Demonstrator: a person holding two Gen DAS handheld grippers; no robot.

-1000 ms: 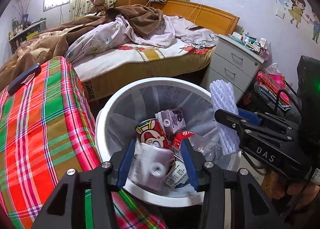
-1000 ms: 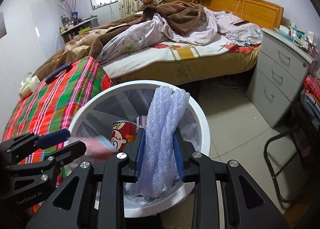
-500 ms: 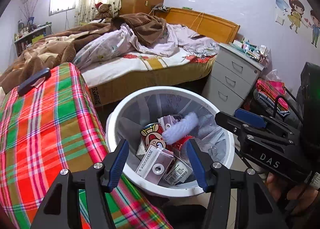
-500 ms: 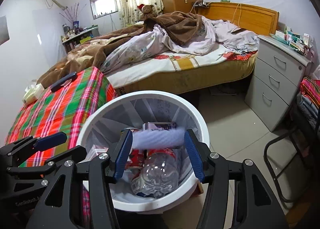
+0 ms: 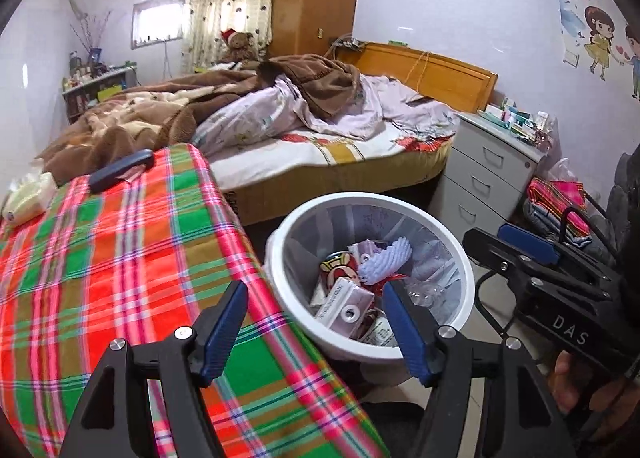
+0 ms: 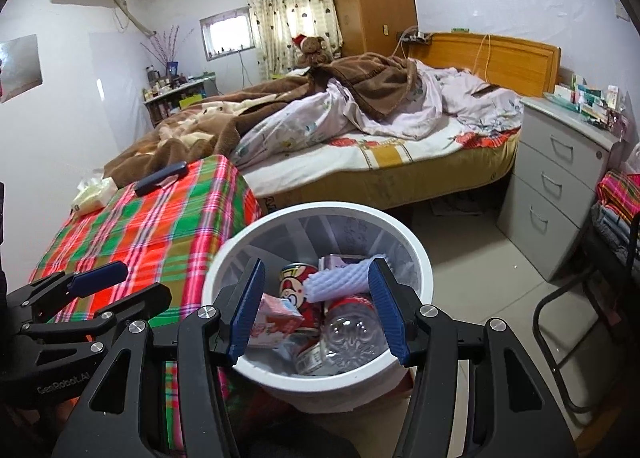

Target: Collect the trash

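With both grippers empty: one bin [image 6: 416,242]; one foam sleeve [image 6: 340,278].

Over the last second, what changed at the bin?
Both claws let go: the left claw dropped the pale carton, the right claw dropped the white foam net sleeve, both now lying in the white round trash bin. Left jaws are opening, nothing between them. Both claws pulled back. Bin and plaid-covered table unchanged.

white bin [image 6: 416,246], red-green plaid tablecloth [image 5: 120,258], brown blanket [image 6: 372,86], blue-padded black tongs [image 6: 318,308].
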